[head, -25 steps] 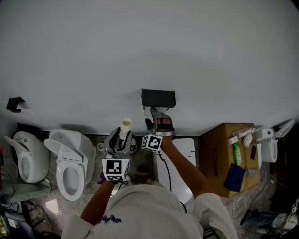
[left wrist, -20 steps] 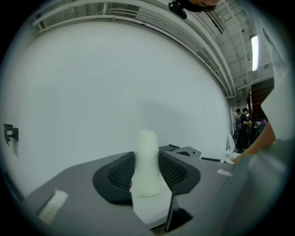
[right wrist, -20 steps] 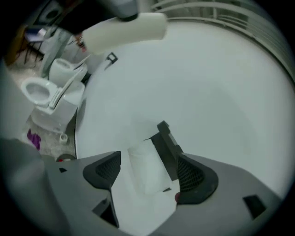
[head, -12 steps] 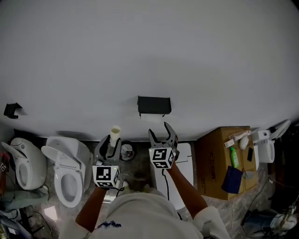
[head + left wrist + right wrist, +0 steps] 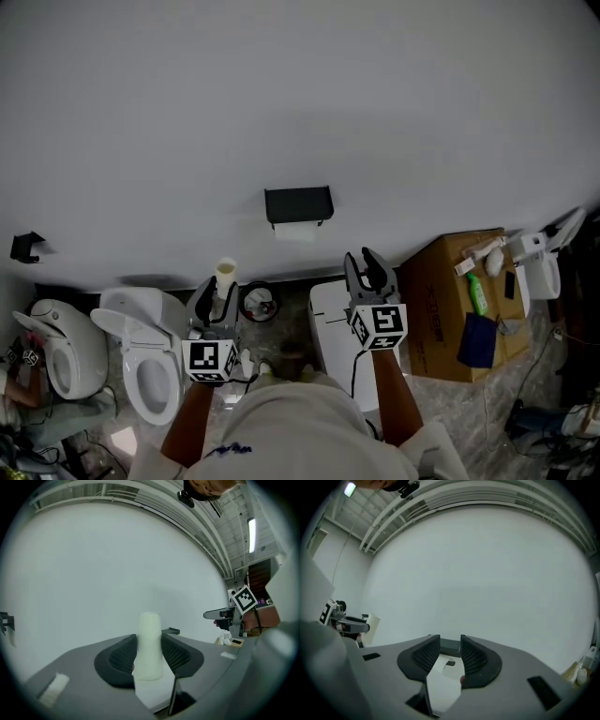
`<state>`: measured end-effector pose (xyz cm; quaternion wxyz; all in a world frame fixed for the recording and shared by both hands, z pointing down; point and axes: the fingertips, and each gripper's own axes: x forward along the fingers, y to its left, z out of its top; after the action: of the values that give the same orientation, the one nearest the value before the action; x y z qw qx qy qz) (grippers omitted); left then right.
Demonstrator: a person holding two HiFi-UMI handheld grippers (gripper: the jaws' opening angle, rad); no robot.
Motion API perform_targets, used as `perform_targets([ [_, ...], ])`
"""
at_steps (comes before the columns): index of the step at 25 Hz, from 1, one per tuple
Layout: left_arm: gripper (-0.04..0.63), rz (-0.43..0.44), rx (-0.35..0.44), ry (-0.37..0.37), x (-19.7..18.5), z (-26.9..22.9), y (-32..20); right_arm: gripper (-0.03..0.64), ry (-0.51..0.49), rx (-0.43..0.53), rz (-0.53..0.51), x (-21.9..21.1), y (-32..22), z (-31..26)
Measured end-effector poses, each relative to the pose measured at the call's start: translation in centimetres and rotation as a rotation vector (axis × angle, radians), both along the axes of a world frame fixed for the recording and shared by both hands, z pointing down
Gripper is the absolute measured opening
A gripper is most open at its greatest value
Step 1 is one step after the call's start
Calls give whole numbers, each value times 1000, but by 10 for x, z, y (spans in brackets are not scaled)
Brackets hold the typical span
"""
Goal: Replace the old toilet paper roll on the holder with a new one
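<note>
Head view alone takes in the room: a toilet (image 5: 150, 356) at eight o'clock, the holder (image 5: 298, 204) on the wall at twelve o'clock with white paper (image 5: 296, 231) hanging under it, and a box (image 5: 441, 291) at three o'clock. Left gripper view shows the left gripper (image 5: 150, 641) pinching a cardboard tube (image 5: 150, 630) between its pads. Right gripper view shows the right gripper (image 5: 450, 644) with a gap between its jaws, which have just been closing on nothing.
</note>
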<state>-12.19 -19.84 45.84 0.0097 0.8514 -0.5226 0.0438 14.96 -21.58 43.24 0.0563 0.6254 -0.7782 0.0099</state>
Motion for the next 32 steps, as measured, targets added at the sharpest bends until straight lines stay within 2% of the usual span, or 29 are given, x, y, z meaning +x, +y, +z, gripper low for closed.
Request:
perform_targets([
  [4,172,12,6,29,6,-5,3,102,-34,63,39,17,19,-19],
  [8,172,19,23,80,8,-12,4,56,-45,83,52,24,32,-26],
  [13,172,38,39,76,16,-21,1,8,-62,98,47,33,41,-30],
  [19,172,55,59,111,21,-34,-6,5,-64,67,18,29,45,-26],
  [32,172,88,51,89,31,-32,-13,3,-27,29,-25,23,38,-19],
])
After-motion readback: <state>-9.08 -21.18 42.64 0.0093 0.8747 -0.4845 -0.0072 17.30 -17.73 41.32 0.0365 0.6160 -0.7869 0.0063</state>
